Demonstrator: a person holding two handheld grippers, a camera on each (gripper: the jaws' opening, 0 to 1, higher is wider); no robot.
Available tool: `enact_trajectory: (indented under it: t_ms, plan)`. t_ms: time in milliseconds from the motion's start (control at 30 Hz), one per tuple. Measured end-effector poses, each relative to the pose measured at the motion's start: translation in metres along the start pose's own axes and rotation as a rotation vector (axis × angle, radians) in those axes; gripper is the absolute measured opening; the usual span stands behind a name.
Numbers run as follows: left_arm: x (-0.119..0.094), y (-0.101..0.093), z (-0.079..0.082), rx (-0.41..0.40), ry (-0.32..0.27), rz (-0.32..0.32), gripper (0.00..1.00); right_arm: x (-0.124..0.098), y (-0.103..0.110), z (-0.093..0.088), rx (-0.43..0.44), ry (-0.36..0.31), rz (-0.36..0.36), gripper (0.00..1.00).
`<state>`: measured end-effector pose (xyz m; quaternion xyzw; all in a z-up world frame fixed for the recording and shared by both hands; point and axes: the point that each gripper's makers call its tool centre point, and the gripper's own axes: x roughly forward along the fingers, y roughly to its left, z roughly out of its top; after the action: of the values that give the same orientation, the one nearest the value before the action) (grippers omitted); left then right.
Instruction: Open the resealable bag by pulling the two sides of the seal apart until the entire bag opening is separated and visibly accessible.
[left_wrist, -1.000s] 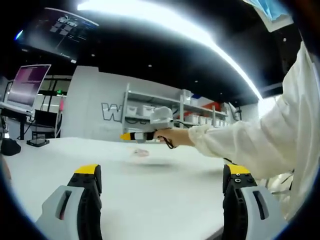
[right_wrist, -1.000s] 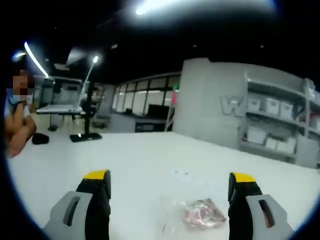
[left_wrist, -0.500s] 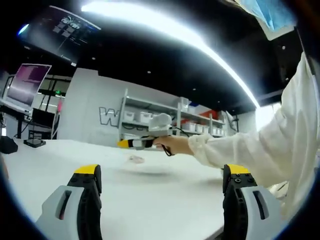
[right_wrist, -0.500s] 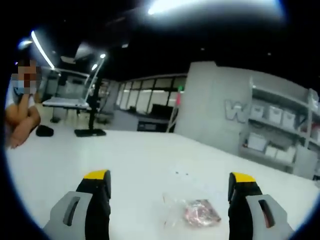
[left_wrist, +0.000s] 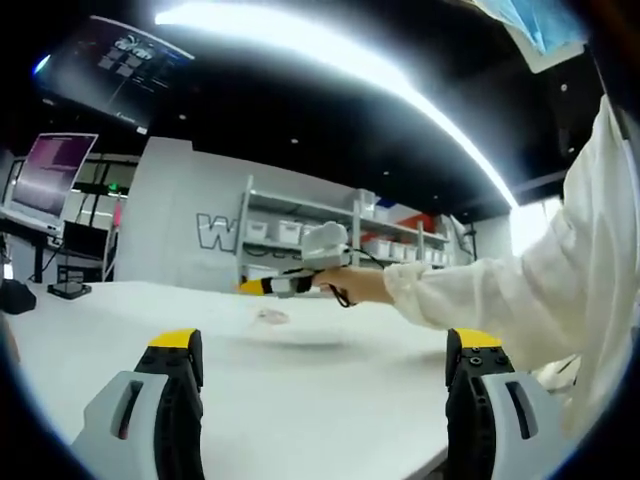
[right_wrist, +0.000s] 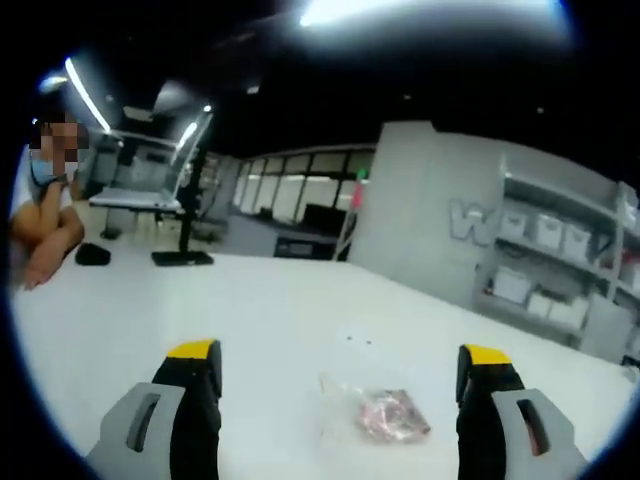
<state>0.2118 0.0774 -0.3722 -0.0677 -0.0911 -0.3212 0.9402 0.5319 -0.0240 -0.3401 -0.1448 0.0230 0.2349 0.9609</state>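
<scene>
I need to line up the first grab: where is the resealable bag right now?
In the right gripper view the resealable bag lies flat on the white table, ahead of the open right gripper, nearer its right jaw, untouched.

a lab-like workspace: white table (right_wrist: 300, 310), bin-filled shelving (left_wrist: 300, 235), a monitor (left_wrist: 55, 170), glass-walled offices (right_wrist: 290, 200)

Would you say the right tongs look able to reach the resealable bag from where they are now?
Probably yes: the right tongs are open, and the resealable bag lies flat on the white table just ahead between the jaws, with nothing between.
</scene>
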Motion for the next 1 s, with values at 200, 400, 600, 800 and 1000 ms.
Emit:
enact_trajectory:
  t_ms: [200, 400, 600, 800, 1000]
  plan:
    - [0.000, 0.001, -0.001, -0.002, 0.000, 0.005, 1.00, -0.016, -0.001, 0.003, -0.029, -0.007, 0.007, 1.00]
    - [0.001, -0.003, -0.002, 0.004, 0.006, -0.005, 1.00, -0.023, -0.003, -0.002, -0.030, 0.002, 0.010, 1.00]
    - [0.000, -0.003, -0.002, 0.014, 0.009, 0.000, 1.00, -0.026, -0.002, -0.003, -0.014, 0.005, 0.015, 1.00]
    - [-0.001, -0.004, 0.000, 0.017, 0.005, 0.003, 1.00, -0.035, -0.001, 0.001, -0.031, 0.001, 0.017, 1.00]
    - [-0.001, -0.006, -0.001, 0.017, 0.008, -0.002, 1.00, -0.043, -0.001, 0.001, -0.030, -0.003, 0.022, 0.99]
